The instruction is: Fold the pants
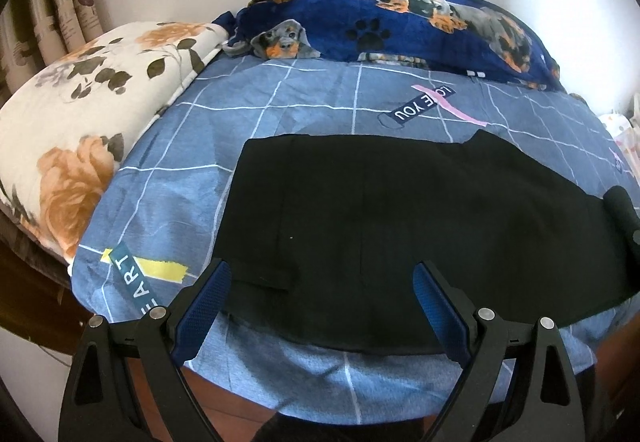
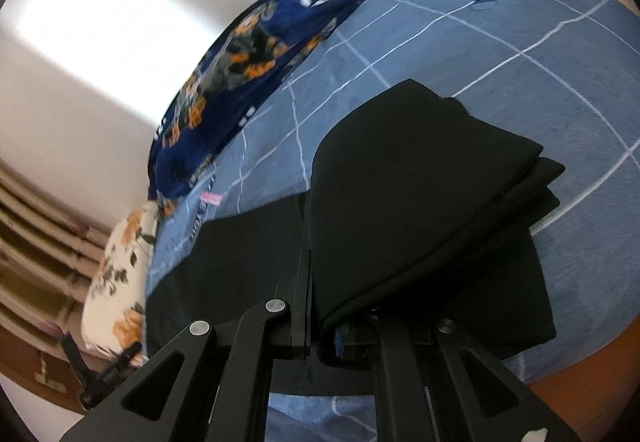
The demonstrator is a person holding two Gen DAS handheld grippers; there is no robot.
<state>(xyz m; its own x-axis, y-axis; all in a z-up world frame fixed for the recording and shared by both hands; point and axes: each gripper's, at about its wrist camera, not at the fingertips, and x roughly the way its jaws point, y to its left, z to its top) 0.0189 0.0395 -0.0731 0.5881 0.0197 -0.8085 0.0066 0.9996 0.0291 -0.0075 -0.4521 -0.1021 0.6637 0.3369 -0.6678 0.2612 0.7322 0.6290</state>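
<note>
Black pants (image 1: pixel 400 209) lay flat across a blue checked bedsheet (image 1: pixel 192 145), partly folded. The left gripper (image 1: pixel 322 282) hovered over their near edge, its blue-padded fingers (image 1: pixel 208 294) spread wide and holding nothing, the cloth lying beneath the gap. The right gripper (image 2: pixel 316 282) was clamped on one end of the pants (image 2: pixel 412 177), that end lifted and draped over the rest. A floral quilt (image 1: pixel 80 121) and dog-print blanket (image 1: pixel 400 25) sat beyond.

We see plain black pants (image 1: pixel 400 209) on a blue-grey sheet (image 1: pixel 304 101) with white grid lines. Navy dog-print blanket (image 1: pixel 400 21), cream quilt (image 1: pixel 88 113) with orange flowers.
</note>
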